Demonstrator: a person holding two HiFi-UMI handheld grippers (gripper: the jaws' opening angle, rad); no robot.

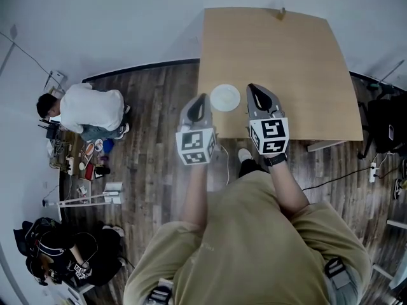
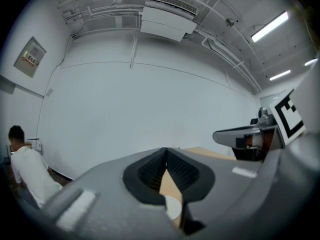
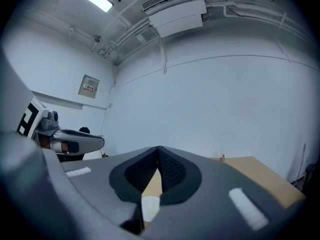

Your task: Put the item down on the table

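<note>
The white round item lies on the light wooden table, near its front edge, and from above it shows between the two grippers. The left gripper and the right gripper both have their jaws together at the tips, and nothing is in them. So the item lies where the task wants it. I judge there is nothing left to release. It looks flat, smooth and pale. The jaw pads are dark and ribbed.

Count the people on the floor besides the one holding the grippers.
2. A person in a white top crouches at the head view's left; a person in dark clothes sits at its lower left. Others may be hidden.
</note>
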